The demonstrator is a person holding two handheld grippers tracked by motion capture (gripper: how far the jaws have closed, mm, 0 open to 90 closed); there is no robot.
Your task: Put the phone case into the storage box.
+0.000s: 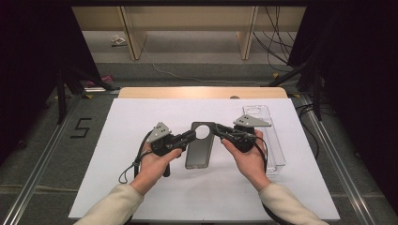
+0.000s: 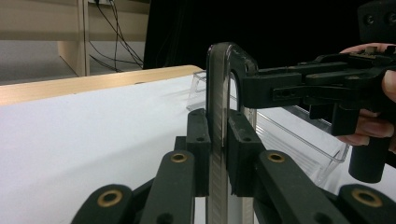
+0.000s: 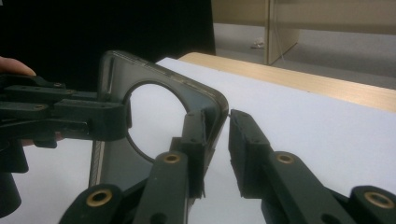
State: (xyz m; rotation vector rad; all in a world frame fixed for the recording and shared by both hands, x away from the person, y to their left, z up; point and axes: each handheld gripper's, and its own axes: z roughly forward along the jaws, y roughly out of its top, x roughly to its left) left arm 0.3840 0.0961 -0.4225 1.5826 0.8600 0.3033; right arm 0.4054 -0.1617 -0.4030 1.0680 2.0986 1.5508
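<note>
A dark translucent phone case [image 1: 199, 149] with a round camera hole is held just above the white sheet [image 1: 141, 187]. My left gripper [image 1: 190, 136] is shut on the case's left edge near the top; in the left gripper view both pads [image 2: 200, 135] press the thin edge of the case [image 2: 217, 84]. My right gripper [image 1: 219, 129] reaches the top right corner from the other side. In the right gripper view its jaws [image 3: 217, 135] straddle the corner of the case [image 3: 163, 77], with a narrow gap still showing beside the right pad [image 3: 243, 140].
A clear plastic package tray [image 1: 270, 136] lies on the sheet to the right, just behind my right hand. The wooden table edge [image 1: 202, 92] runs along the back. Cables trail from both grippers, and floor and shelving lie beyond.
</note>
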